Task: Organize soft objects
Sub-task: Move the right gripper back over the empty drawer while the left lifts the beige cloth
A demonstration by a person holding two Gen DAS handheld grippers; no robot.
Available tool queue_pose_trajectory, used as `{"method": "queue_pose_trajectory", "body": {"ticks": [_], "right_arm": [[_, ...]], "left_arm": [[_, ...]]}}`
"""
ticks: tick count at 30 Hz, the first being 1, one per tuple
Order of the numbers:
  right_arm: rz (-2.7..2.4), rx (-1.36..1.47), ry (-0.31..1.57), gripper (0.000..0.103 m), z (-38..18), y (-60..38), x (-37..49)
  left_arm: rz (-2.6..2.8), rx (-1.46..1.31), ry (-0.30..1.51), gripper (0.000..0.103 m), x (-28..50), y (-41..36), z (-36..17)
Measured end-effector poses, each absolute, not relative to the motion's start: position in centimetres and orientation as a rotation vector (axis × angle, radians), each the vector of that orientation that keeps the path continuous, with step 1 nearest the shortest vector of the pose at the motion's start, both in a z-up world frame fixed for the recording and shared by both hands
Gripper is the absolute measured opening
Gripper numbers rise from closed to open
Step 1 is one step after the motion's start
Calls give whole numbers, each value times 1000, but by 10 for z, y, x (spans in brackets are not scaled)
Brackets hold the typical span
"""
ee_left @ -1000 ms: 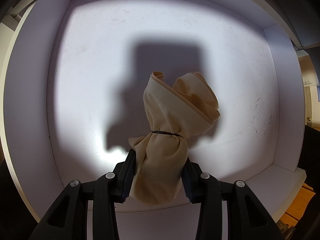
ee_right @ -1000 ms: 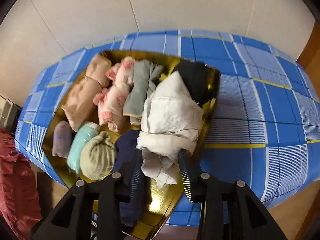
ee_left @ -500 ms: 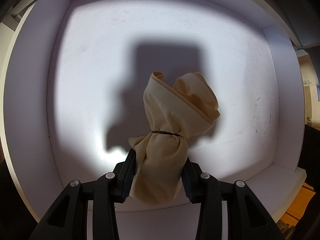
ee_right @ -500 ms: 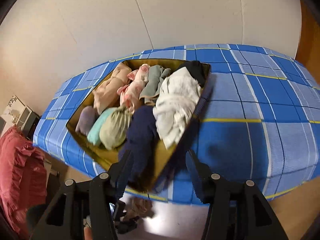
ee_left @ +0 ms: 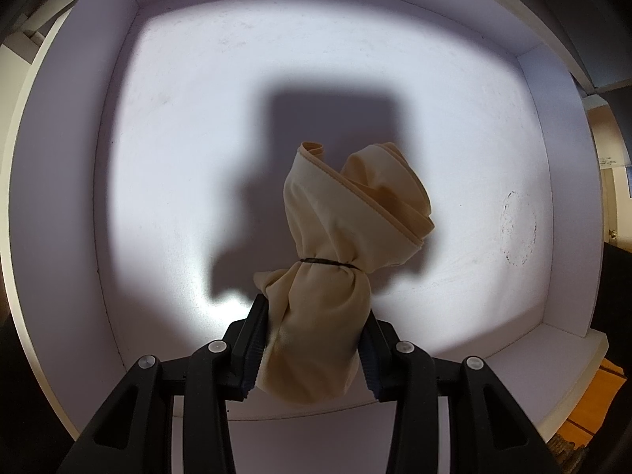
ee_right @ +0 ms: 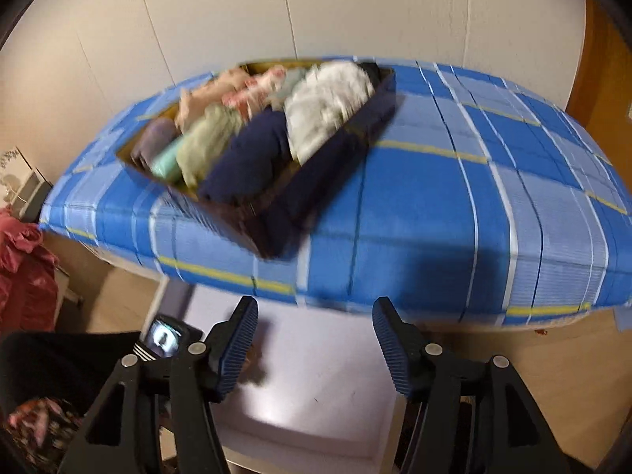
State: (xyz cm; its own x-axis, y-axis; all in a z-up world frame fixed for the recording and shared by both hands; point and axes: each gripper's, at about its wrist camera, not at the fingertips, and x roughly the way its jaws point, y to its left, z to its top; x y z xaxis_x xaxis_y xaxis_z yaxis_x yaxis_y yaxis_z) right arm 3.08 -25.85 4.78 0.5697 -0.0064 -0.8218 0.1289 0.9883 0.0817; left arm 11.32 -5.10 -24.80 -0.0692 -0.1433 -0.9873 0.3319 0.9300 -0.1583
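The left tool [ee_left: 312,349] is being kept clamped on the cream cloth bundle [ee_left: 335,252] over the white bin [ee_left: 79,158], gripped below its tie since it is soft and light, while the empty right tool [ee_right: 314,349] is being opened.

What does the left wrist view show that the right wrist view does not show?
Only the left wrist view: a cream cloth bundle tied with a dark band, clamped in the left tool over a white bin. Only the right wrist view: a tray of rolled cloths on a blue plaid cover, beyond the right tool, which is opening with nothing between its fingers. Both: black tool fingers with blue ribbed pads.
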Motion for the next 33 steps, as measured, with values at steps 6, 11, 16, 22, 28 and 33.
{"method": "queue_pose_trajectory", "body": {"ticks": [6,11,16,22,28,33], "right_arm": [[-105,136,1041,62,-2,-264,26],[-112,134,1103,62,-37,-266,26],[-108,156,1179,62,-60,-268,32],[-103,166,1298,66,-92,-264,39],[-85,173,1391,66,-117,-258,42],[-84,206,1416,66,-125,-264,39]], "left_arm": [[-394,160,1587,41,112,-53,-247],[-401,181,1579,41,110,-57,-245],[-410,186,1583,37,108,-59,-244],[-436,172,1577,35,106,-60,-237],[-455,145,1546,34,104,-57,-221],[-453,129,1522,34,102,-55,-203]]}}
